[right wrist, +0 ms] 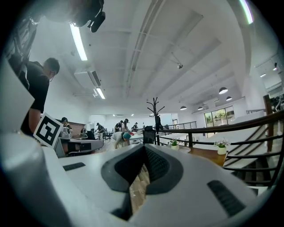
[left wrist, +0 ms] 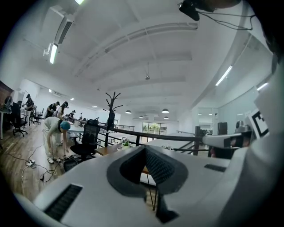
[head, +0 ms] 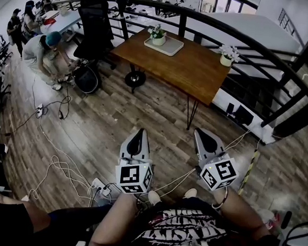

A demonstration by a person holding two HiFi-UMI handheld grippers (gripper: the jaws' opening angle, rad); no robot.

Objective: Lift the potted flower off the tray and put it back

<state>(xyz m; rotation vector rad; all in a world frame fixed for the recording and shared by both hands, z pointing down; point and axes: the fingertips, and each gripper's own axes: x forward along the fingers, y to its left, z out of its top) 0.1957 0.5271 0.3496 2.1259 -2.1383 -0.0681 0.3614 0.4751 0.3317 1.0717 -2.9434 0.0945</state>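
Far ahead of me stands a wooden table (head: 185,64). On its far left part lies a pale tray (head: 170,47), and a small potted flower (head: 157,36) in a white pot stands in it. Both grippers are held low over the floor, well short of the table. My left gripper (head: 139,131) is shut with nothing in it, and my right gripper (head: 201,133) beside it is shut and empty too. In the left gripper view the potted flower (left wrist: 125,143) shows just above the closed gripper (left wrist: 144,148). The right gripper view shows the flower (right wrist: 174,143) beyond the gripper (right wrist: 144,147).
A second potted flower (head: 228,55) stands on the table's right corner. A dark curved railing (head: 245,39) runs behind the table. An office chair (head: 95,27) and a bending person (head: 42,52) are at the left. Cables and a power strip (head: 100,187) lie on the wood floor.
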